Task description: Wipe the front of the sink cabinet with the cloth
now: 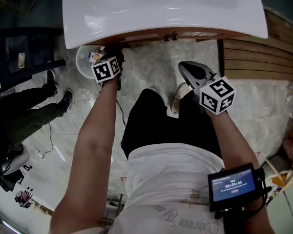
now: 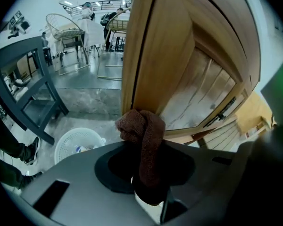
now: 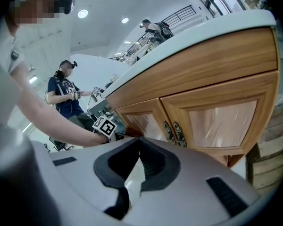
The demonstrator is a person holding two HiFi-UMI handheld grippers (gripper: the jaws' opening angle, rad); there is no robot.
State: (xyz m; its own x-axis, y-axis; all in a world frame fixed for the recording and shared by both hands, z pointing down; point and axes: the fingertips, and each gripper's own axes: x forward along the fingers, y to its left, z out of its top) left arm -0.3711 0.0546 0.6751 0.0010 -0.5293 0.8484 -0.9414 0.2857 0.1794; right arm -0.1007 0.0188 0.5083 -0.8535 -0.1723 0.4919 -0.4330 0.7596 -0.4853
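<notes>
At the left end of the sink cabinet's (image 2: 179, 69) wooden front, the brown cloth (image 2: 142, 140) is bunched against the vertical edge of the wood and appears to touch it, low on the cabinet. The left tool (image 2: 146, 180) has its jaws closed on the cloth, which hangs folded over between them. In the head view this tool sits tucked under the overhanging rim of the white basin (image 1: 161, 9).

The right tool (image 3: 138, 145) hangs apart from the cabinet, facing its two panelled doors and their dark metal handles (image 3: 173, 131); its jaws meet at the tips with nothing between them. A small screen (image 1: 233, 185) is strapped to the right forearm.

On the marbled floor (image 1: 151, 67), just left of the cabinet, stands a white basket (image 2: 78, 145) with a few items inside. Farther left are another person's dark-trousered legs (image 1: 34, 111).
</notes>
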